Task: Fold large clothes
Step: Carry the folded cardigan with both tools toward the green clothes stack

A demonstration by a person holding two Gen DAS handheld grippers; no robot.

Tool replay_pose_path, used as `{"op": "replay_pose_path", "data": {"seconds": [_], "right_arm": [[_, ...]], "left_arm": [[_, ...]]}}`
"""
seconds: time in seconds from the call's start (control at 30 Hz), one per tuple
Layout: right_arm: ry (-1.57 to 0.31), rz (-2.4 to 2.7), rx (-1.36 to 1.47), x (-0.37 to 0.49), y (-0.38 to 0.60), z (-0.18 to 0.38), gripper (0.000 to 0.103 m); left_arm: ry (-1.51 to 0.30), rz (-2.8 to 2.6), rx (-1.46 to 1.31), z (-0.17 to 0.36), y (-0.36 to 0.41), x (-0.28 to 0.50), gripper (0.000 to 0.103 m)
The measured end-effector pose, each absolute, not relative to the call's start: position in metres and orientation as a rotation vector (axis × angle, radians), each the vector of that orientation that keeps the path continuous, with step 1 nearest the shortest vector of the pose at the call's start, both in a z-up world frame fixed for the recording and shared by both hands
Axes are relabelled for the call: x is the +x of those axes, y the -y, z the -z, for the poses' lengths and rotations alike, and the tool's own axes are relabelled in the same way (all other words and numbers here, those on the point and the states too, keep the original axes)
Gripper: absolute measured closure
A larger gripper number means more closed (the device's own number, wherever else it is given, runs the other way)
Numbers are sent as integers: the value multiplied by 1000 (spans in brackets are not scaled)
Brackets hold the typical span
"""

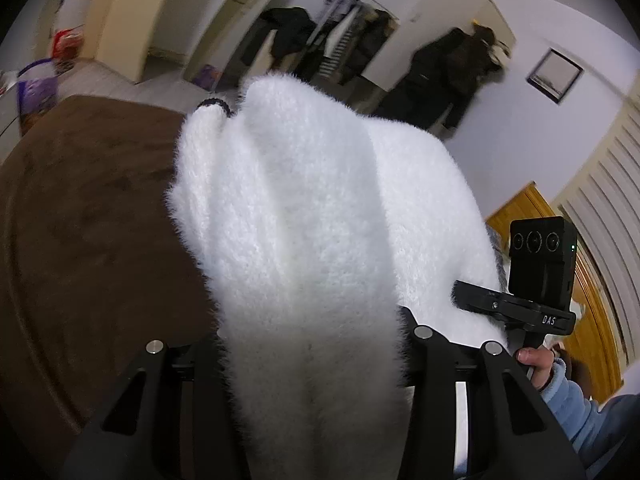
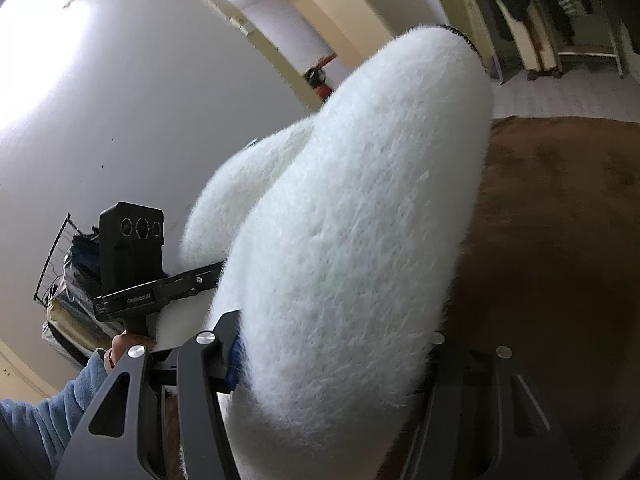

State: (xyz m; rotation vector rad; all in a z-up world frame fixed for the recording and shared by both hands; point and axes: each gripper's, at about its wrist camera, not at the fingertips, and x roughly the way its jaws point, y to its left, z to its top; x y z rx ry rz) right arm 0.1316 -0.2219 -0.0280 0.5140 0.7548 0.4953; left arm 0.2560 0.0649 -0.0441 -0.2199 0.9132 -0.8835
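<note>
We inspect the scene from left to right. At far left lies the brown surface (image 1: 92, 208), soft and napped (a bed or a covered table; we cannot tell which). Over it hangs the one white fluffy garment (image 1: 304, 208), lifted clear of most of that surface and draped between both tools. The left gripper (image 1: 312, 364) has a thick bunch of the garment running between its jaws; the fingertips are buried in pile, but the cloth is plainly pinched there, at a middling width. Further right, the right gripper (image 2: 332, 360) likewise clamps a fat roll of the same garment (image 2: 360, 208), its jaws held apart by the bulk. A small dark trim (image 1: 216, 105) shows at the garment's far end.

In our judgement the step in hand is the carry-over of a fold. To do it well, both tools should travel together at matching height, so the held edge stays straight and the hanging part does not twist. The edge should be laid down before either grip loosens, since fluffy knit slips and springs back.

Count: one garment, two grippers, two hands (each in a pale blue sleeve (image 1: 576, 404)), one brown surface. Dark coats (image 1: 448, 76) hang on the far wall; their number is unclear.
</note>
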Motion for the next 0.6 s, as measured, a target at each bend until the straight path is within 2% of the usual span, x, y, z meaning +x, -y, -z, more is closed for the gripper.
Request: {"op": "replay_pose_path", "data": {"seconds": [0.27,0.6], "right_arm": [[-681,-339,548,65,318,-9,47],[-610,5,611,-62,477,-34,47]], "left_arm": [[-885,1054,-119,15,39,249,58],[-905,1370,-22,10,246,208,58]]}}
